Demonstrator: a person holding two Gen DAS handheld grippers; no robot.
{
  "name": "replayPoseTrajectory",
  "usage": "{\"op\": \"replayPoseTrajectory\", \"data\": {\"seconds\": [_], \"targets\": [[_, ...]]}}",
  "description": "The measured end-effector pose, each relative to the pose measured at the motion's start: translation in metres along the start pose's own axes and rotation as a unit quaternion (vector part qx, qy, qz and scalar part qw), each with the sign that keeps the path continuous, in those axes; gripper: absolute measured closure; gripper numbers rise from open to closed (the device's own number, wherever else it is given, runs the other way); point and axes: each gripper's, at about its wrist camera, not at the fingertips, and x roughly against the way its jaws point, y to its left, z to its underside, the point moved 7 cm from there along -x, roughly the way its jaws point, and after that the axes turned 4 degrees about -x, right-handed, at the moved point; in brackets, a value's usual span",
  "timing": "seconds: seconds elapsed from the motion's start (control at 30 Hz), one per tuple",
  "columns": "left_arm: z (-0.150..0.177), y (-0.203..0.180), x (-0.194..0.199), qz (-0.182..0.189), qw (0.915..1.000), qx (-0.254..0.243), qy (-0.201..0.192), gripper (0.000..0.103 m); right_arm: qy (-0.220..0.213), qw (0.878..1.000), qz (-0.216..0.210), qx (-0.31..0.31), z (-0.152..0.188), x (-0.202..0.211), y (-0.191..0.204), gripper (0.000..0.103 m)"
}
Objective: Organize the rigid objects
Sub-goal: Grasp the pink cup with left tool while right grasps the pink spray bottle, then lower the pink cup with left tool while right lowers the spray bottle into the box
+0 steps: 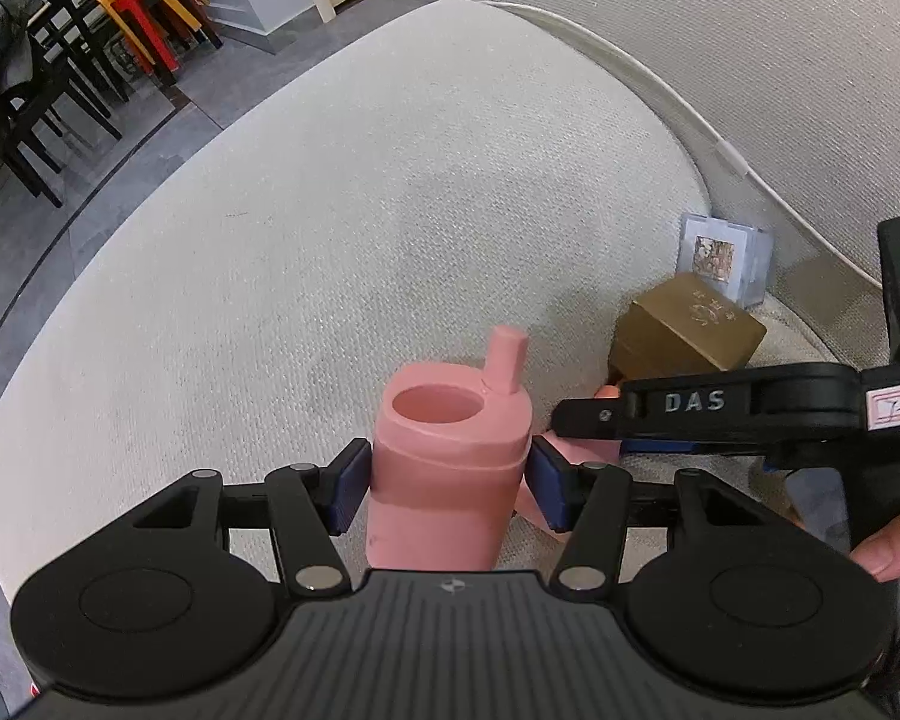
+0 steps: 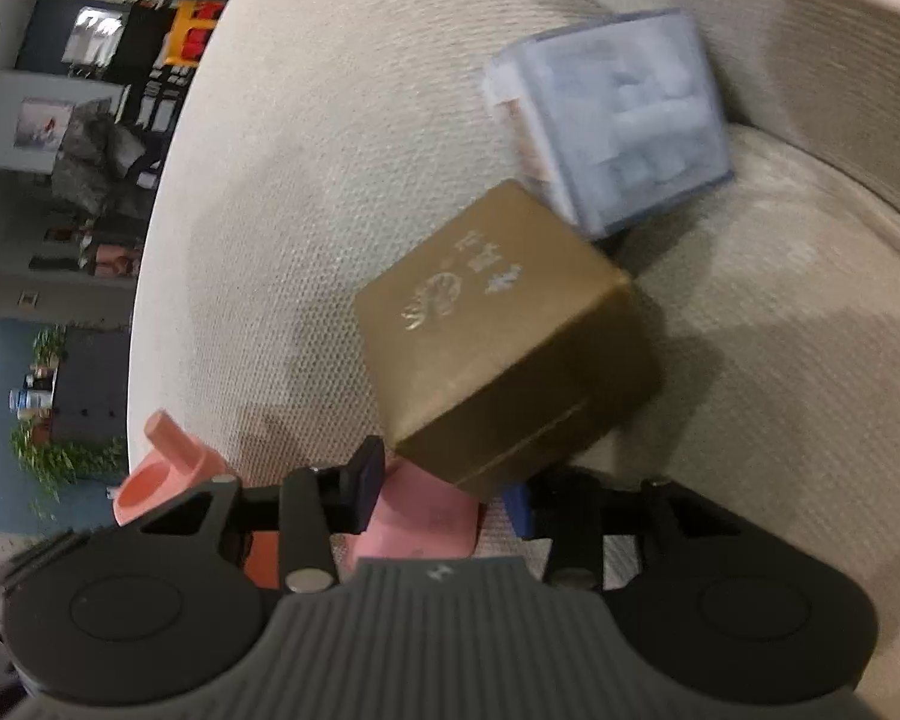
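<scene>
The left gripper clasps a pink cup between its blue pads, one pad pressed to each side of the body; the cup stands upright on the cream sofa cushion, its short spout just beyond the open mouth. Just to the right of this claw, the right gripper reaches in sideways with a pink block between its fingers; whether the pads press on it I cannot tell. Just past those fingers sits a gold box, tilted on one edge. Farther on, a clear plastic case leans near the sofa back, close behind the box.
</scene>
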Motion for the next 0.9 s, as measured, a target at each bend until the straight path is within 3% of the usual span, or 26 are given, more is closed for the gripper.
{"op": "replayPoseTrajectory", "data": {"seconds": [0.13,0.3,0.47,0.73,0.9], "targets": [[0.003,-0.002,0.005,-0.006,0.9999,0.012,-0.003,0.039,-0.003,0.999,0.001,0.035,0.003,-0.003,0.008,0.059],[0.008,0.005,0.040,-0.003,0.9986,0.044,-0.030,0.039,0.005,0.999,-0.035,0.040,0.003,0.008,0.019,0.076],[0.024,0.010,0.081,0.000,0.9952,0.079,-0.059,0.039,-0.011,0.990,-0.027,0.136,0.027,0.019,0.043,0.078],[0.071,0.023,0.148,0.013,0.9861,0.130,-0.103,0.039,-0.066,0.967,-0.045,0.243,0.042,0.086,0.072,0.078],[0.119,0.033,0.185,0.014,0.9756,0.171,-0.137,0.039,-0.084,0.946,-0.068,0.307,0.074,0.147,0.102,0.078]]}}
